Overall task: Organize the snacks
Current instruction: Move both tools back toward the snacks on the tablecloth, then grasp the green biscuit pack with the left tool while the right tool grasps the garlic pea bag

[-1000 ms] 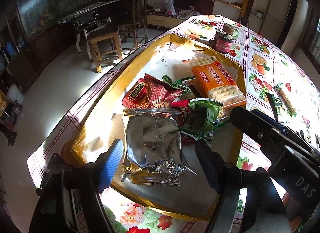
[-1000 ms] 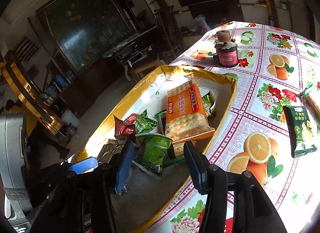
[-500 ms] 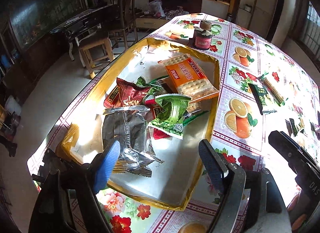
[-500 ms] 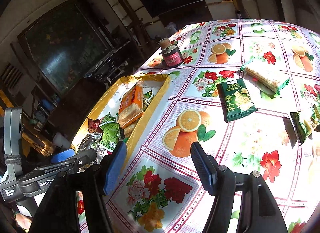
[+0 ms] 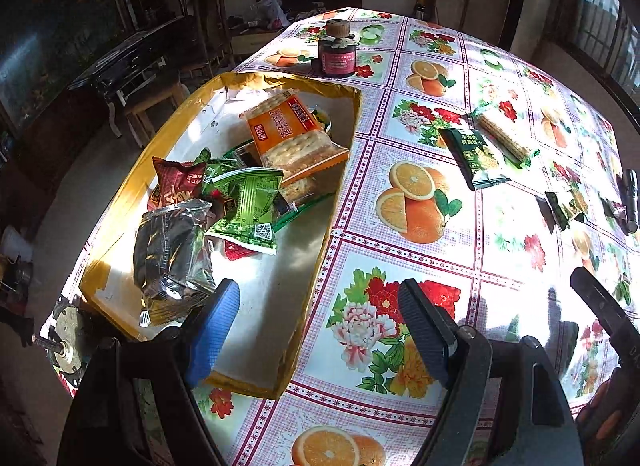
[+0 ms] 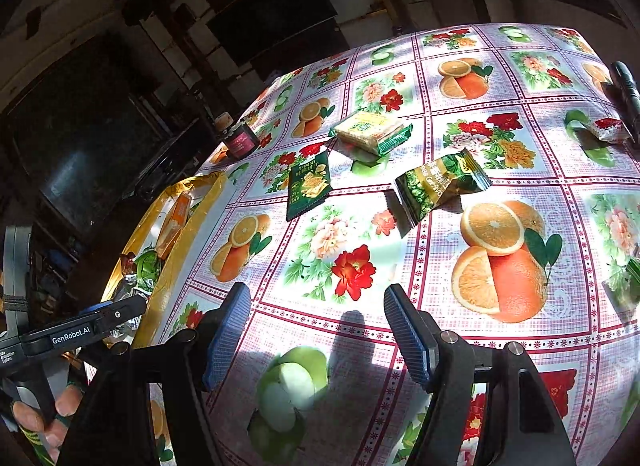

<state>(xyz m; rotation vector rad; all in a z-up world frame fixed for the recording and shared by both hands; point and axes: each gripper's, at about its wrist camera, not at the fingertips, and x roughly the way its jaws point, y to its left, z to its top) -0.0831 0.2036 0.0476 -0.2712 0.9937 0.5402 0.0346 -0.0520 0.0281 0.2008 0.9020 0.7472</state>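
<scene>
A gold-rimmed tray [image 5: 344, 181] on the left of the table holds several snacks: an orange cracker pack [image 5: 292, 133], a green packet [image 5: 248, 201], a silver bag [image 5: 172, 250]. Loose on the tablecloth lie a dark green biscuit packet [image 5: 474, 153] [image 6: 310, 183], a long cracker pack [image 5: 504, 135] [image 6: 370, 131], a green-gold packet [image 6: 438, 181] and a small red-white packet [image 6: 610, 129]. My left gripper [image 5: 316, 326] is open and empty over the tray's near right rim. My right gripper [image 6: 316, 338] is open and empty above the cloth, short of the loose packets.
A dark jar with a cork lid [image 5: 337, 50] [image 6: 238, 137] stands past the tray. A black flashlight [image 6: 628, 93] lies at the table's far right. The left gripper's body [image 6: 72, 332] shows at the right wrist view's left edge. Chairs and furniture stand beyond the table's left edge.
Both grippers have drawn back from the tray and swung right. The right one now faces the loose packets on the cloth; the left one sits at the tray's rim. Both stay open.
</scene>
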